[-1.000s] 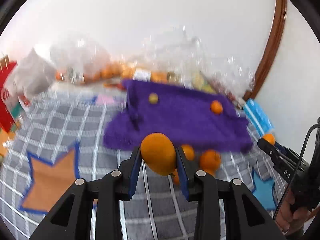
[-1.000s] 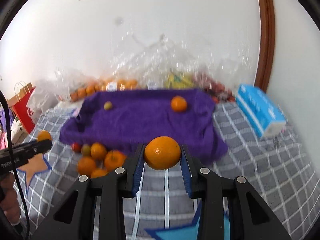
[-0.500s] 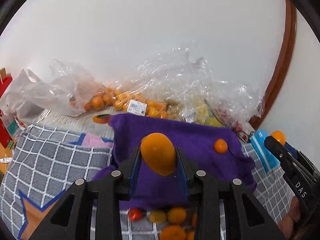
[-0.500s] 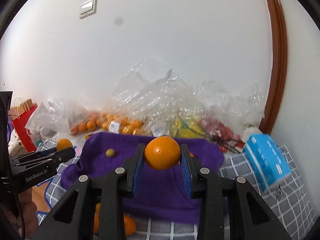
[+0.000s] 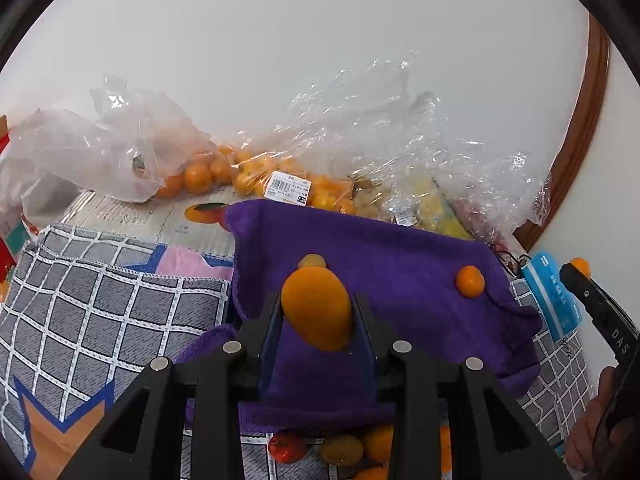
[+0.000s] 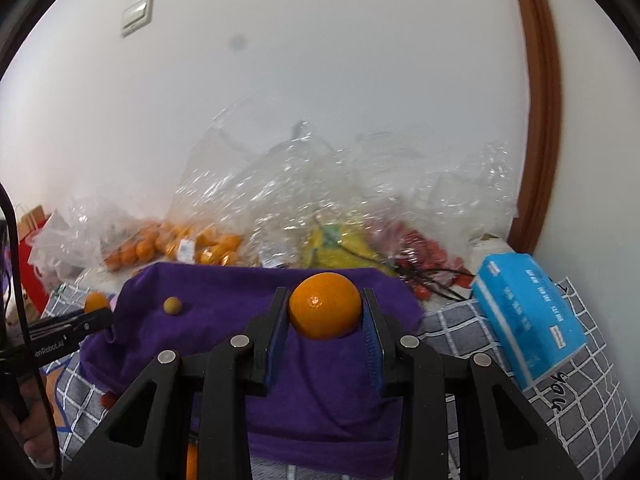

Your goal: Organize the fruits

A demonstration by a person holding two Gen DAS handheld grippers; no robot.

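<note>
While both grippers hang above the purple towel [image 5: 400,280], the left gripper [image 5: 316,320] clamps an oval orange fruit [image 5: 316,308] and the right gripper [image 6: 324,320] grips a round orange [image 6: 324,306]. On the towel: 1 small orange [image 5: 470,281], 1 tiny greenish fruit [image 6: 173,305]. Loose fruit [image 5: 340,450] waits off its near edge, so plenty remains.

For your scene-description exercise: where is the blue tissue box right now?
In the right wrist view the blue tissue box lies at the right on the checked grey mat, just right of the purple towel and in front of the plastic bags.
</note>
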